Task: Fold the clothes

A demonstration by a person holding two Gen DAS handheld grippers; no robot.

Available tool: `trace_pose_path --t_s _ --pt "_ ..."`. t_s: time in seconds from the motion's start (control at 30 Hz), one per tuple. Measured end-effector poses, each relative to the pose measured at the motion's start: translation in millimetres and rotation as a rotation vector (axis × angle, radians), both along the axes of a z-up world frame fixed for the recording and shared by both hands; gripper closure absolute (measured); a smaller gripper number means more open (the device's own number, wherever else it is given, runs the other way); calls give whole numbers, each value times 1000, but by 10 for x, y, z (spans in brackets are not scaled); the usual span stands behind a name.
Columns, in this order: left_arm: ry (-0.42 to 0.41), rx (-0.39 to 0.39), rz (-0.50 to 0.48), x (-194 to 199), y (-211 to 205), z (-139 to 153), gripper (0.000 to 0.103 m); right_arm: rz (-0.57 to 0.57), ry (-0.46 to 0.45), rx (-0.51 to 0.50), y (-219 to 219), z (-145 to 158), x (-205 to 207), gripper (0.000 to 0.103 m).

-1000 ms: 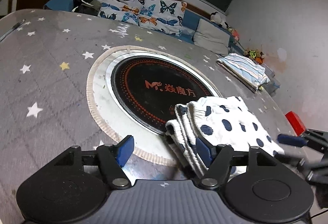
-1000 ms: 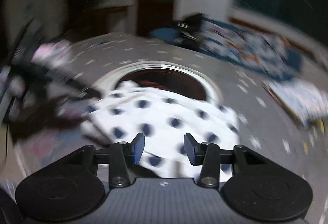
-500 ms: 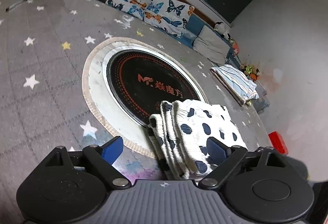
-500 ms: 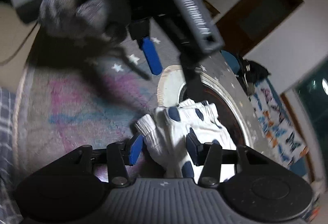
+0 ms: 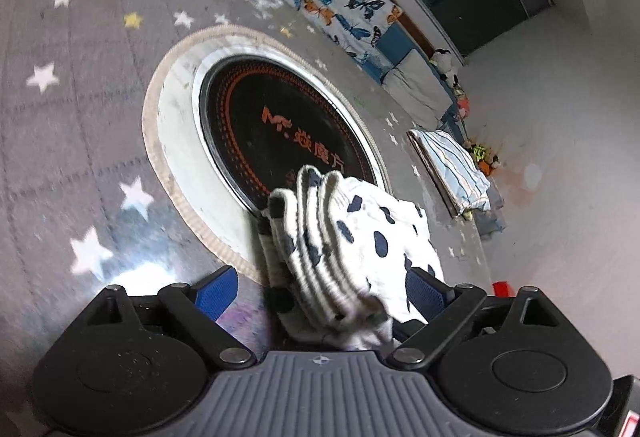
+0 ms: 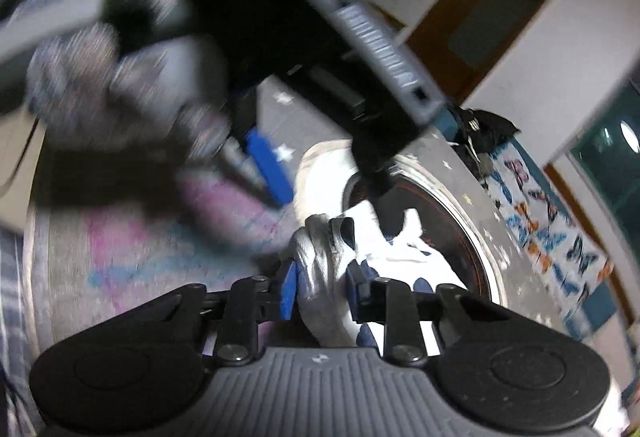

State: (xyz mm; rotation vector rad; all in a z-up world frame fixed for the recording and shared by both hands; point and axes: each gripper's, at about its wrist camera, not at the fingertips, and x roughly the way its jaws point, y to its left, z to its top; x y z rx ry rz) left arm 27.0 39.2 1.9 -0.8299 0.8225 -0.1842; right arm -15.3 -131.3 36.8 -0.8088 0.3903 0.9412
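a: where was the spotted garment (image 5: 360, 233)?
b: folded in a thick stack on the table (image 5: 80, 85), half over the near rim of the round black cooktop (image 5: 280, 125) set in the table's middle. its ribbed folded edges faced the left tongs (image 5: 320, 287).

a: and those tongs?
b: their blue pads had just been opening and stood wide apart, one on each side of the stack, not pressing it.

a: the right tongs (image 6: 322, 287)?
b: they had just been closing and were clamped on a bunched corner of the garment.

a: any free room?
b: the starred cloth toward the table's far-left edge lay bare; a striped folded cloth (image 5: 452, 167) sat at the far-right edge. the left device and a gloved hand (image 6: 116, 77) crowded over the near edge in the right wrist view, blurred.
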Motion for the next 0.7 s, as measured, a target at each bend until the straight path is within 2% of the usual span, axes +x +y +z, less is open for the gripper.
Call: trace_pose_path --t_s 0.2,0.5,0.7 --pt "35 -151 55 92 -30 -91 10 -99 103 167 -208 214 142 84" --pt "79 -320 116 116 -64 -236 10 -158 137 269 -425 349 115 85" --pt "49 -336 131 69 -41 -199 10 -171 132 303 -501 413 110 85"
